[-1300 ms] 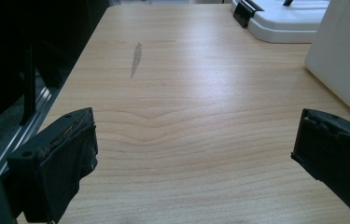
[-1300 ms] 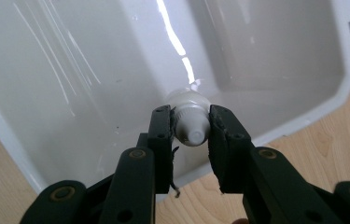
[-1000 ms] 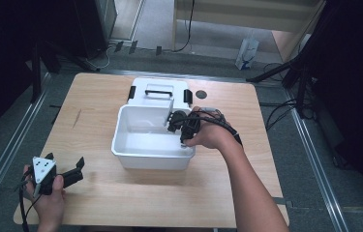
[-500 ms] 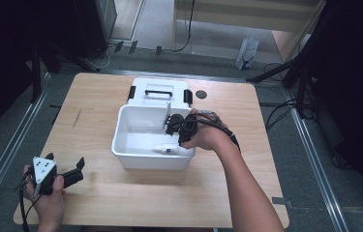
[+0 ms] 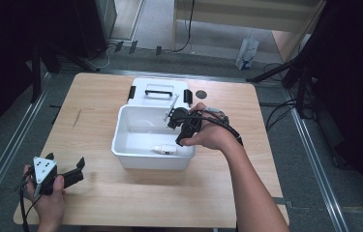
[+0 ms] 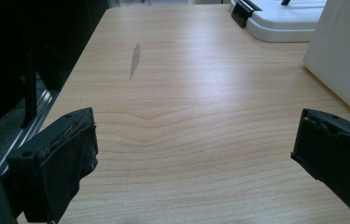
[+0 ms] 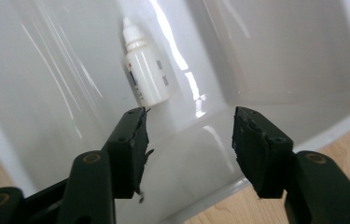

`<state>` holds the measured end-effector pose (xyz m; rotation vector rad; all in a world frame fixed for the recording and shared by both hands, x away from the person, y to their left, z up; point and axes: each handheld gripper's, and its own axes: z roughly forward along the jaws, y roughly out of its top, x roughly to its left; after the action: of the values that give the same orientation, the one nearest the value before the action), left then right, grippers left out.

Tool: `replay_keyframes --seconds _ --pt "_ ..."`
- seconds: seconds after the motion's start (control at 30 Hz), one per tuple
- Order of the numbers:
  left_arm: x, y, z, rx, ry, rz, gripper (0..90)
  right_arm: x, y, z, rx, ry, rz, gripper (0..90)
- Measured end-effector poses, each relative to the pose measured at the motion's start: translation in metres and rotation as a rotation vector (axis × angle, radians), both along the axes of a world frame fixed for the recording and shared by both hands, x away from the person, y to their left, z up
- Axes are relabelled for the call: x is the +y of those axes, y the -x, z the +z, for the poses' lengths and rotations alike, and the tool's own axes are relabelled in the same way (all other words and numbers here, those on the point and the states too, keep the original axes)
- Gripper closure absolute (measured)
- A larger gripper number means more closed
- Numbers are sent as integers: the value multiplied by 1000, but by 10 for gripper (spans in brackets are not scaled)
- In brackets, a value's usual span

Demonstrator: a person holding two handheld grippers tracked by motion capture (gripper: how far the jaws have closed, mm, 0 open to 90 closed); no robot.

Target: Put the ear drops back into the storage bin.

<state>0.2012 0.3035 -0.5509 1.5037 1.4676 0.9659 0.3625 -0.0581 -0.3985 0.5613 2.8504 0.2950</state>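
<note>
The small white bottle (image 7: 145,74) is a squeeze dropper type with a narrow nozzle cap and a little printed label on its side. It lies flat on the floor of the white bin (image 5: 135,159), close against one wall, its cap pointing away from the jaws in the right gripper view (in the high view it sits near the bin's front wall (image 5: 165,149)).

The right gripper (image 7: 189,140) hangs over the bin's rim with its jaws partly apart; they have just been opening, and nothing sits between them now. The bottle lies just beyond the tip of the jaw at the left of that view, apart from both pads.

The left gripper (image 6: 191,154) rests low over the bare wooden table (image 6: 186,93), jaws spread wide with only wood grain between them. The bin's outer wall (image 6: 345,51) stands beyond the jaw at the right of that view, and the bin's lid (image 6: 284,18) with a black latch lies farther ahead.
</note>
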Motion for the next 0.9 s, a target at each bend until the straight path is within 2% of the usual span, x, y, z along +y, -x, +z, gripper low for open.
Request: replay_keyframes --seconds 0.07,0.2,0.27,0.37,0.4,0.5,0.53,0.67,0.9 --pt "0 0 0 0 -2 0 5 -1 5 10 -15 -30 -6 398" --pt "0 0 0 -2 -4 0 5 -4 9 19 -39 -44 -17 353" --pt "0 0 0 1 -3 -1 5 -8 13 25 -61 -48 -40 299" --pt "0 0 0 1 -4 -1 5 -12 15 28 -74 -43 -54 269" --pt "0 0 0 1 -3 -1 5 -17 17 31 -92 -36 -76 221" --pt "0 0 0 1 -3 -1 5 -21 18 33 -110 -34 -93 181" --pt "0 0 0 1 -2 -1 5 -27 19 34 -121 -35 -115 150" --pt "0 0 0 0 -3 -1 5 -38 21 35 -135 -38 -151 121" --pt "0 0 0 0 -4 1 5 -54 23 29 -131 -30 -206 15"
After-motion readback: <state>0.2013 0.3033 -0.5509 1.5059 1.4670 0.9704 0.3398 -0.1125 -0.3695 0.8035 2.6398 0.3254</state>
